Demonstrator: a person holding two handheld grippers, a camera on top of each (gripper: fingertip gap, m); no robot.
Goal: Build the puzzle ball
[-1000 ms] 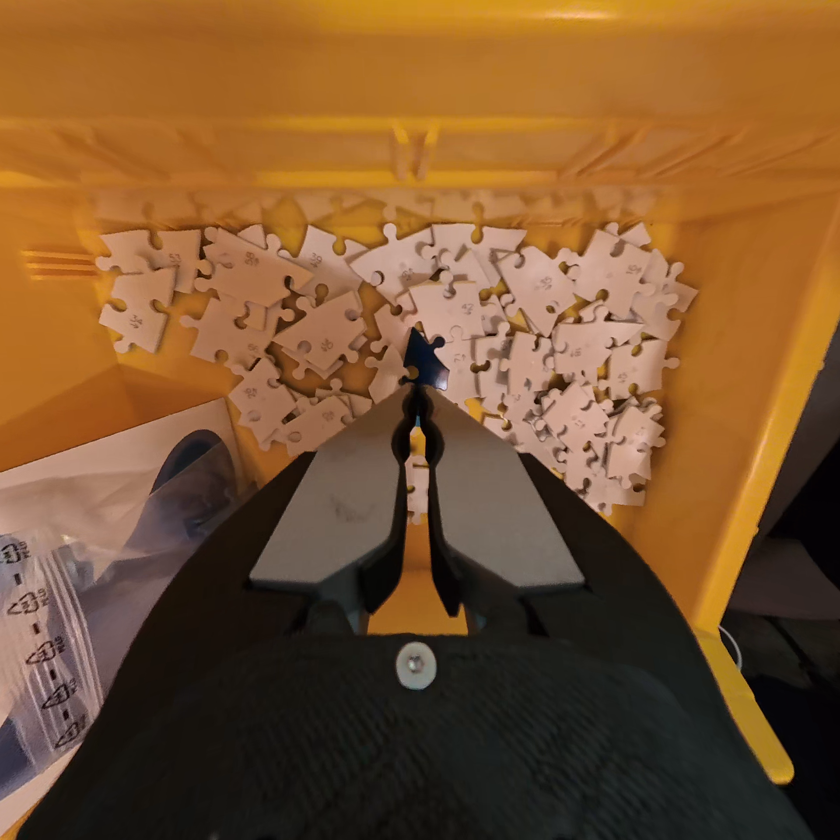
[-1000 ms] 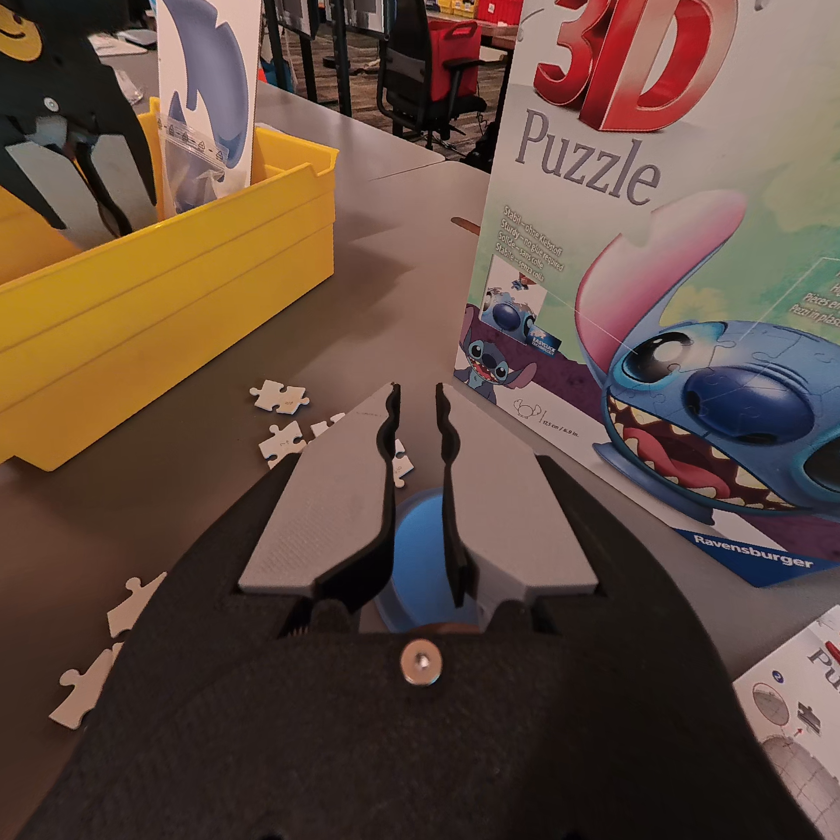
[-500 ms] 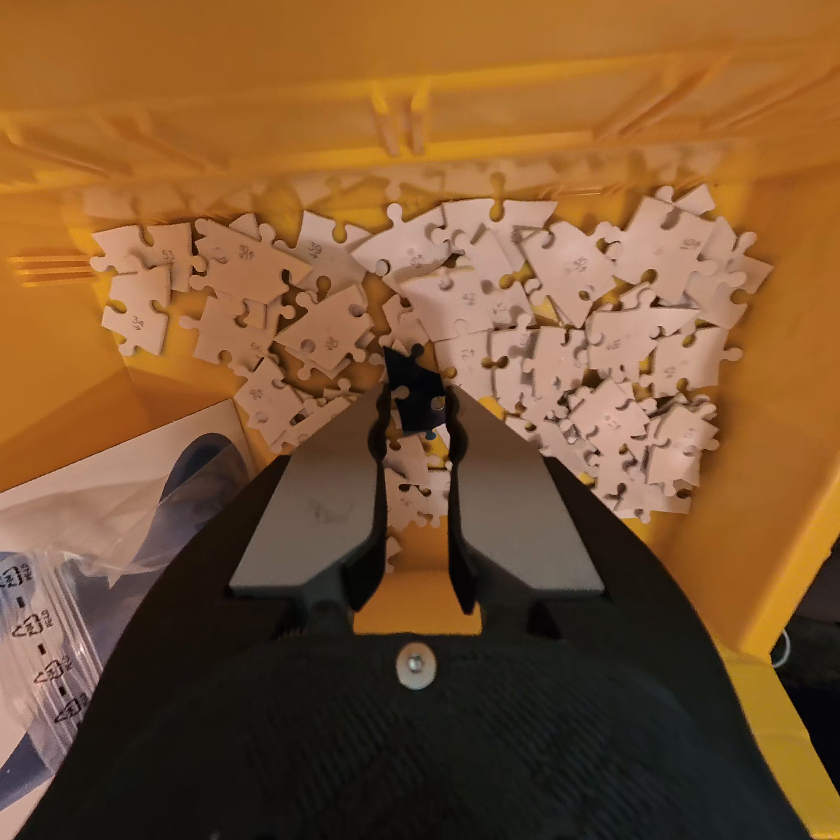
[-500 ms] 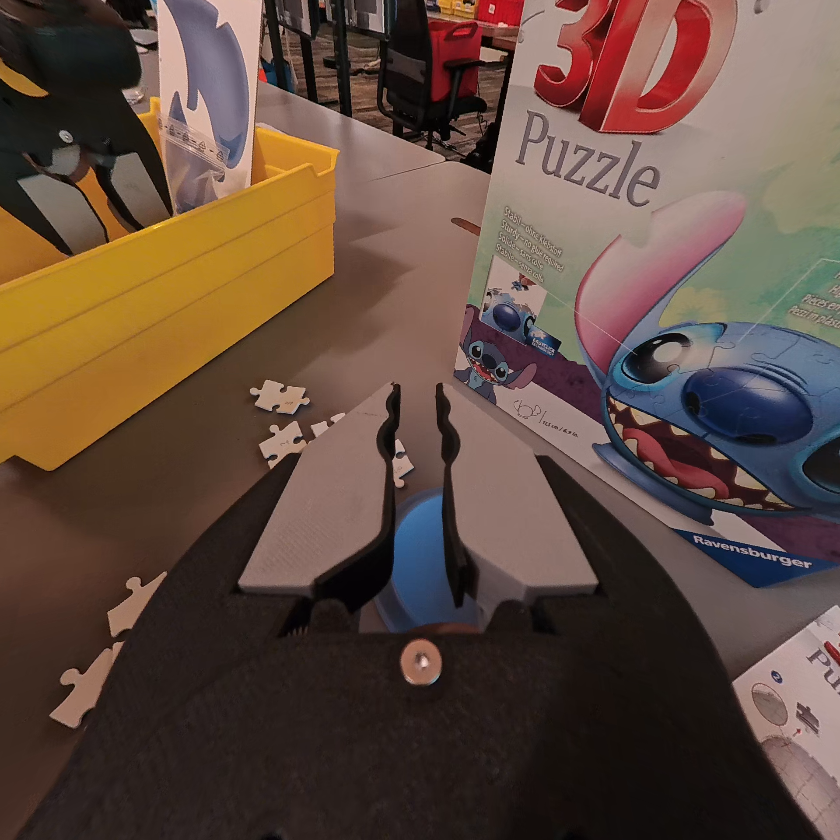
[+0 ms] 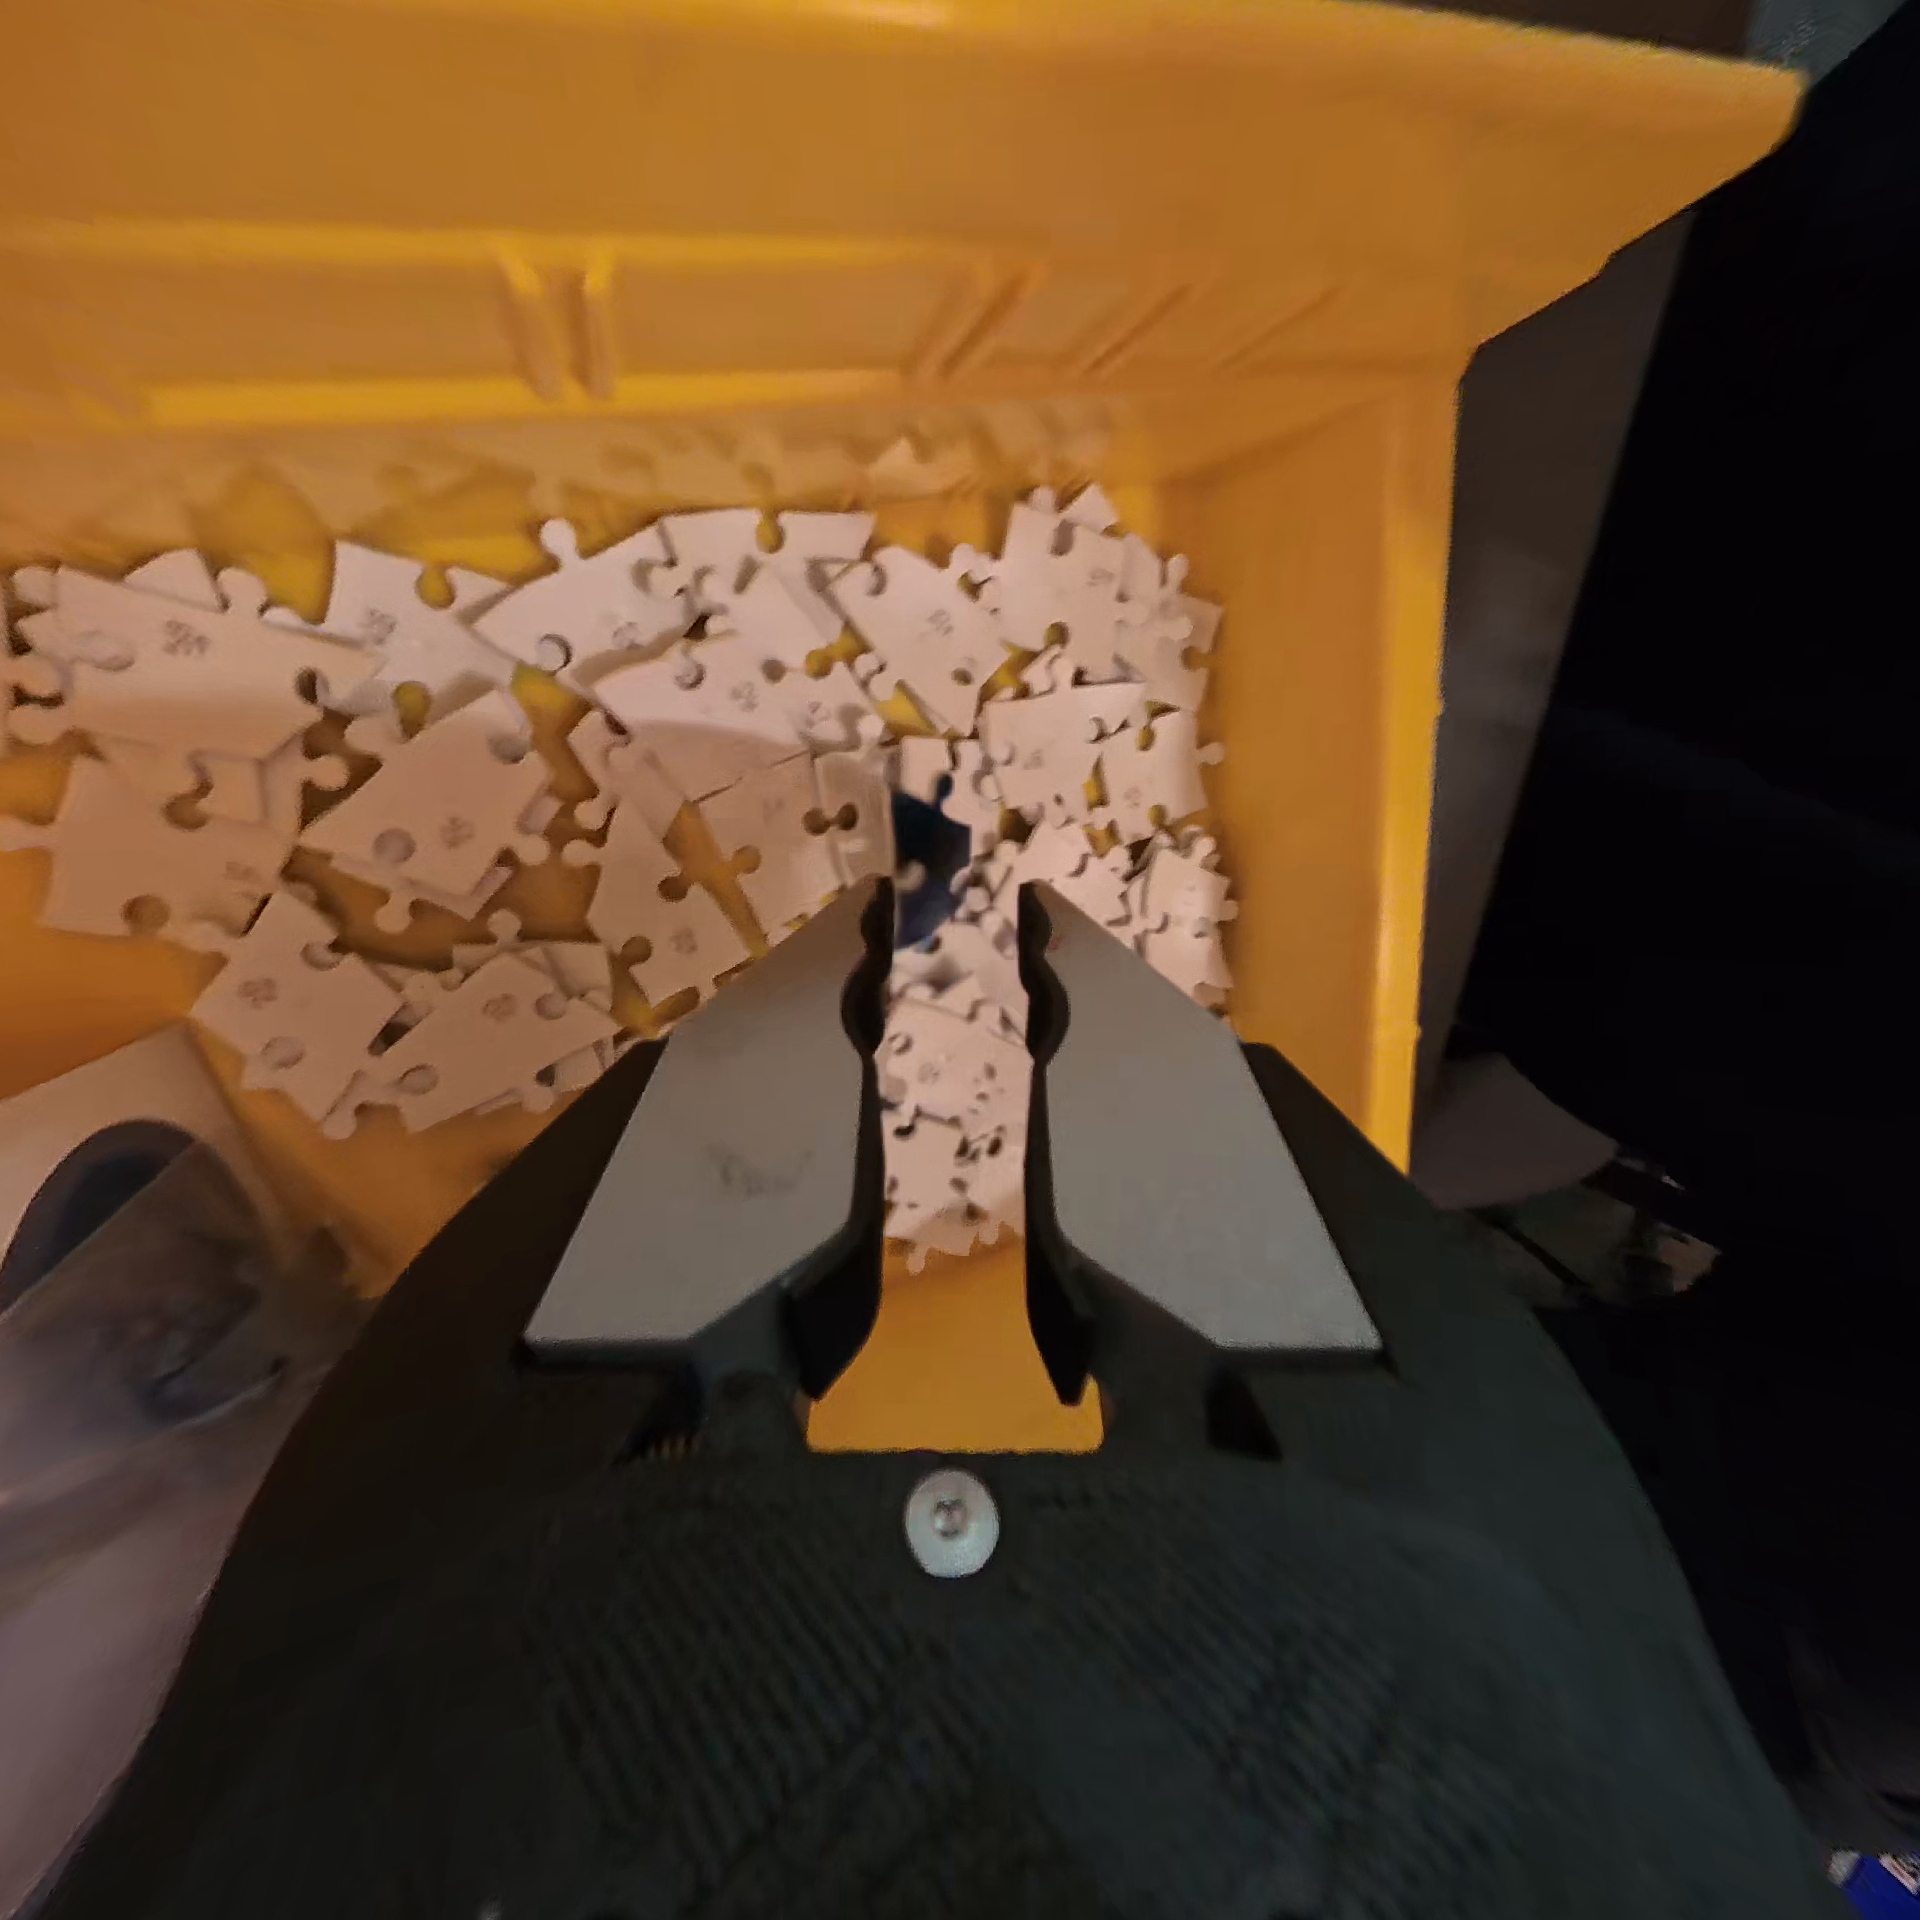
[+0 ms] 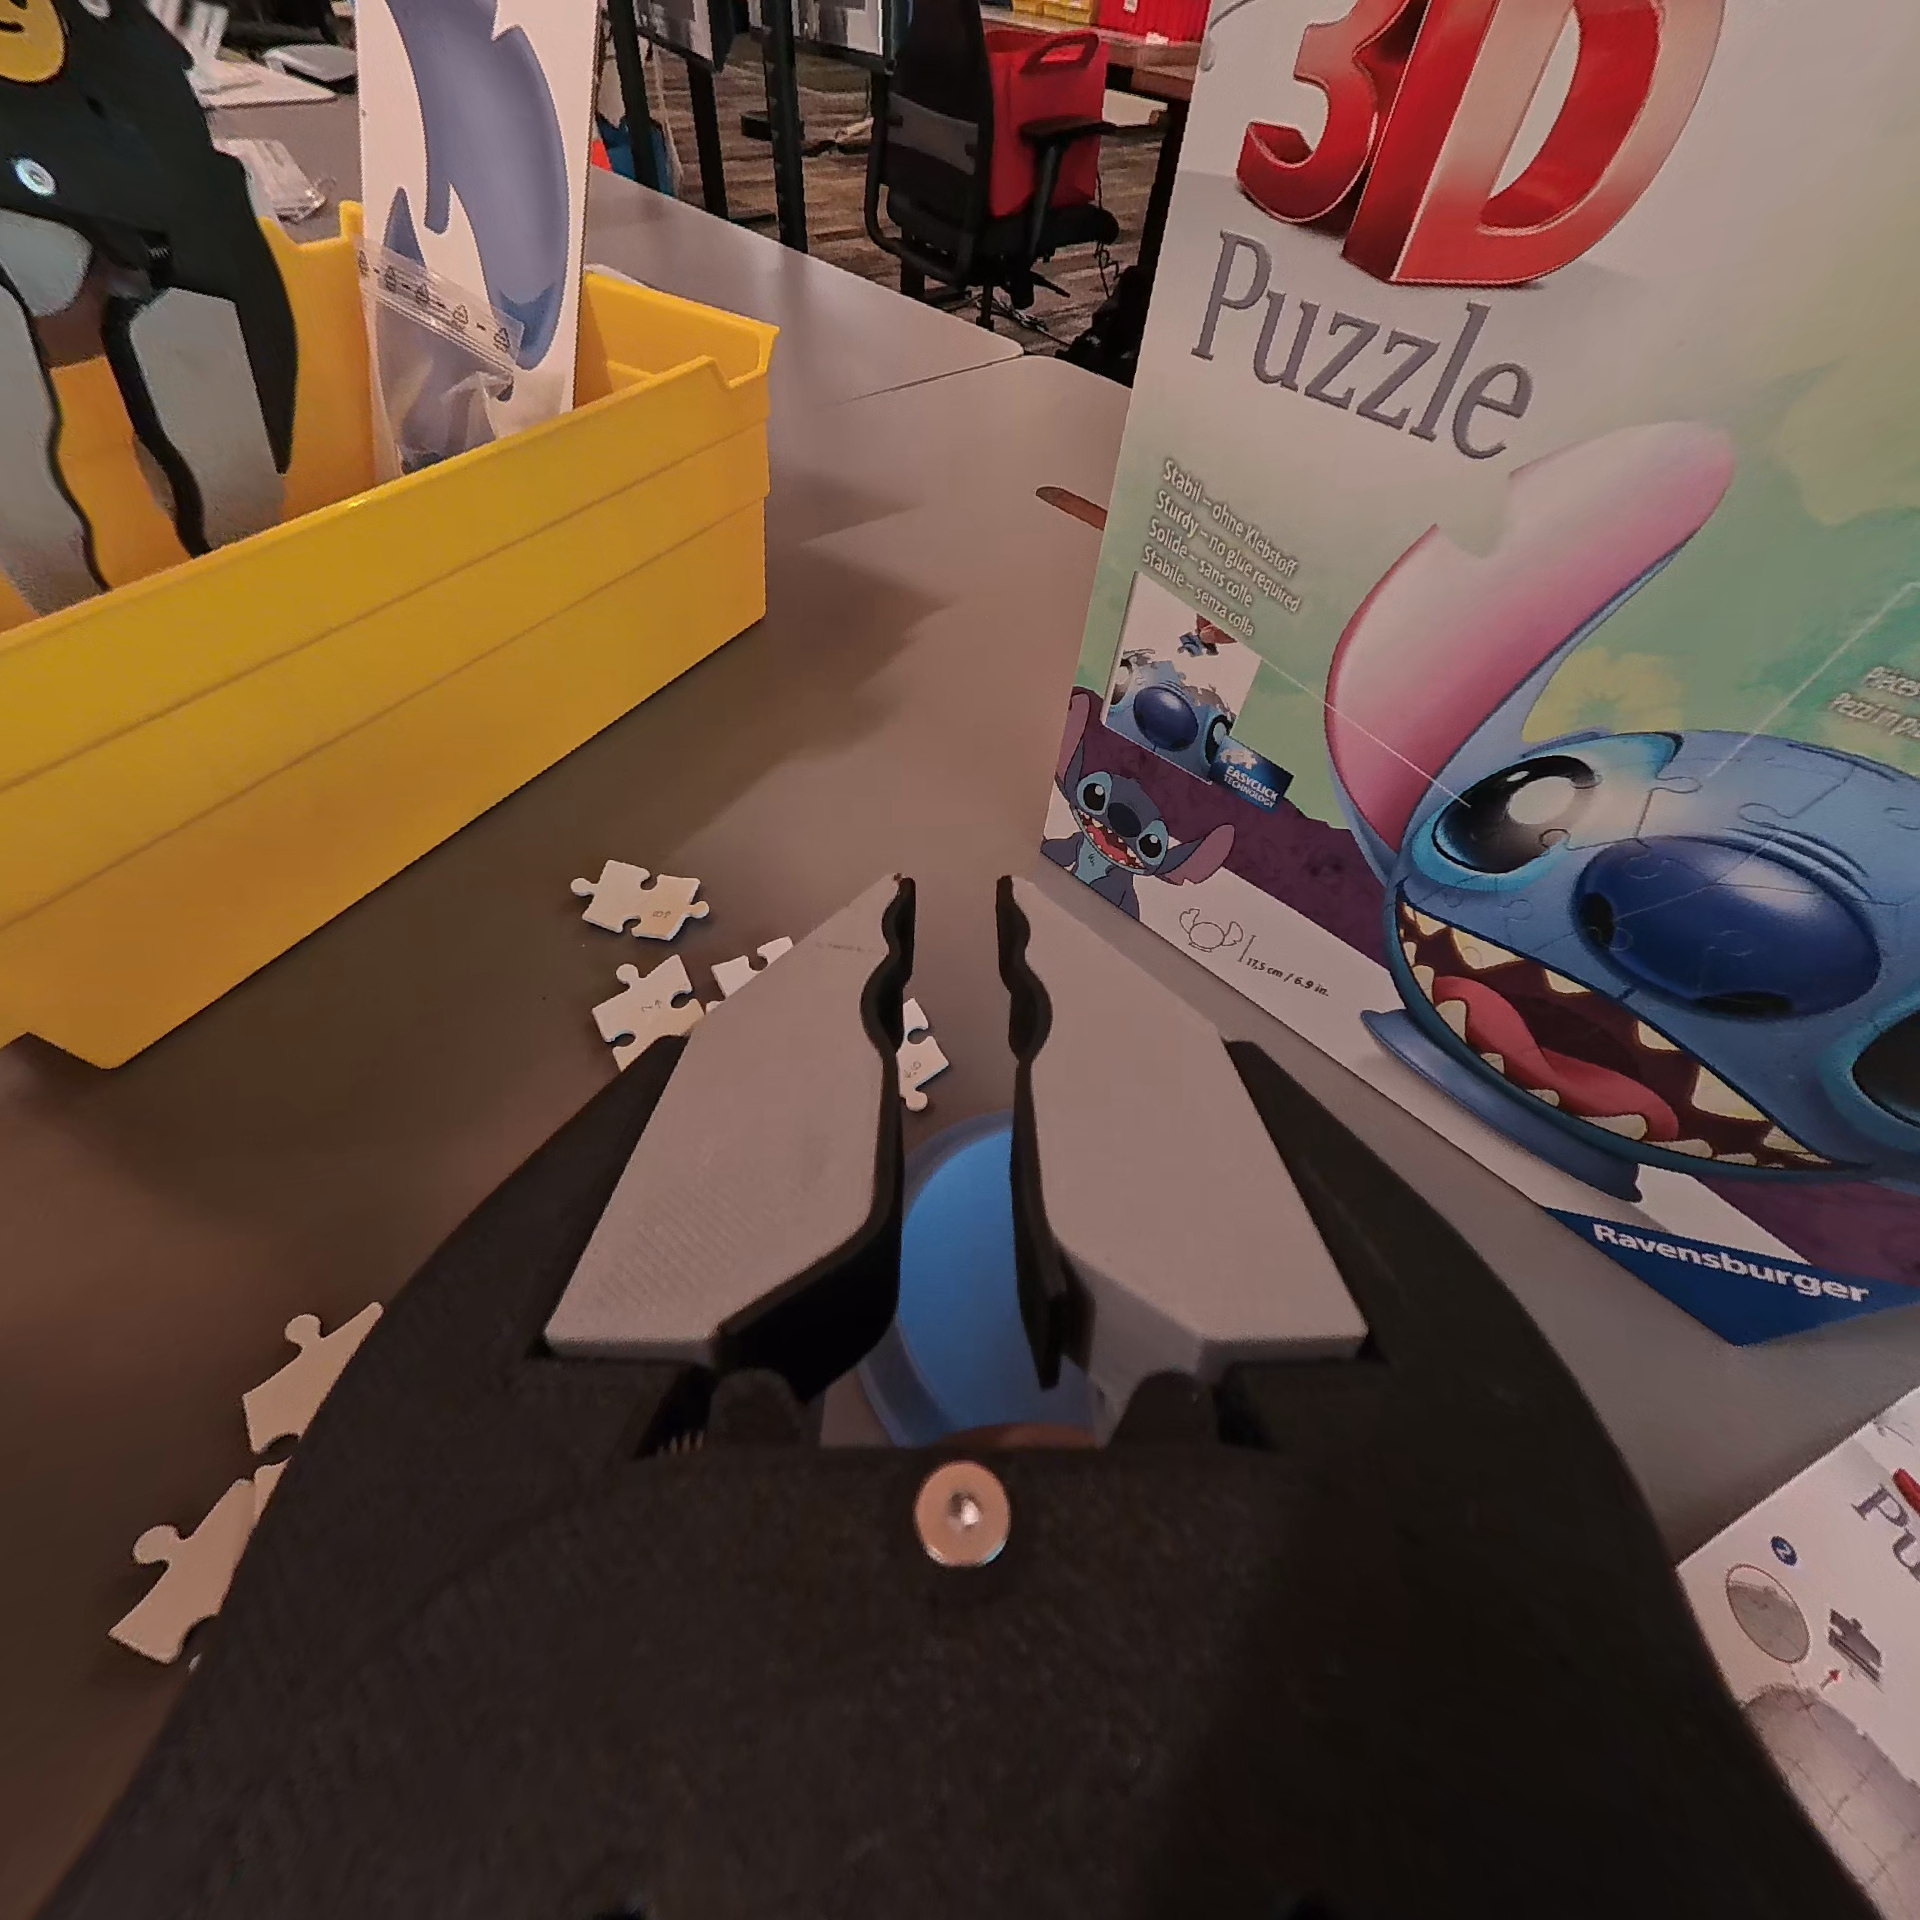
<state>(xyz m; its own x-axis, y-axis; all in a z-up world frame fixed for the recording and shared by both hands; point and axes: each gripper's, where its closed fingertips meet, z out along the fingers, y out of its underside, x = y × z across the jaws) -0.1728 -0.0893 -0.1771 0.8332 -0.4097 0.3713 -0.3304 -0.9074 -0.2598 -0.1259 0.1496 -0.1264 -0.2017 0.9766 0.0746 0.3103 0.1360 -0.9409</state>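
In the left wrist view my left gripper (image 5: 954, 899) is open inside the yellow bin (image 5: 831, 208), low over a pile of white face-down puzzle pieces (image 5: 447, 810). One dark blue piece (image 5: 928, 831) sits just past the fingertips, near the left finger, not clamped. The picture is blurred. In the right wrist view my right gripper (image 6: 951, 894) is open and empty above the grey table, with a blue round stand (image 6: 961, 1226) under its fingers. The left gripper (image 6: 145, 561) shows there too, reaching down into the bin (image 6: 364, 727).
A tall puzzle box (image 6: 1507, 623) stands to the right of my right gripper. Loose white pieces (image 6: 639, 902) lie on the table ahead and at the lower left (image 6: 197, 1558). An instruction sheet (image 6: 1829, 1662) lies at the bottom right. A card and plastic bag (image 6: 478, 156) stand in the bin. The grippers' ends are close to 25 centimeters from one another.
My left gripper was shut on the dark blue piece, then opened and let it go. It has shifted towards the bin's right corner. The right gripper has not moved.
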